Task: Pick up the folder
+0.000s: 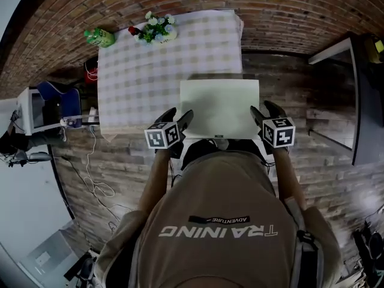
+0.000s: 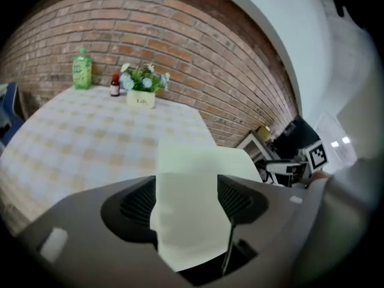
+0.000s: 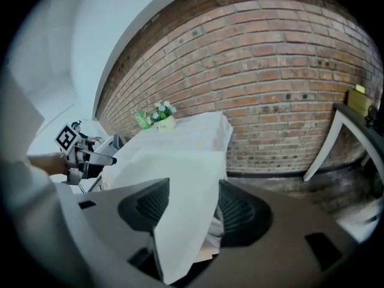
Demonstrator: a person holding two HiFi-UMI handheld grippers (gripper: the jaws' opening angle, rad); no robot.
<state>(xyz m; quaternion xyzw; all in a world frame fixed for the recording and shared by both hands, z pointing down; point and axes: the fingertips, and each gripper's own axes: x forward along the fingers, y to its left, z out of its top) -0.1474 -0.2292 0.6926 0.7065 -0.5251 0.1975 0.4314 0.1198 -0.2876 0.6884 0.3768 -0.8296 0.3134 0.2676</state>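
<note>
Folder sits in both open grippers, unclamped.

The folder lies at the near corner of the table, overhanging its right edge. The left gripper and right gripper flank its near corners, each with its jaws apart and the folder's edge in the gap, pads not pressing. Risks: a shallow bite on a thin edge could let the folder slip or buckle. Uneven lifting could twist it. A nudge could tip it off the table.
</note>
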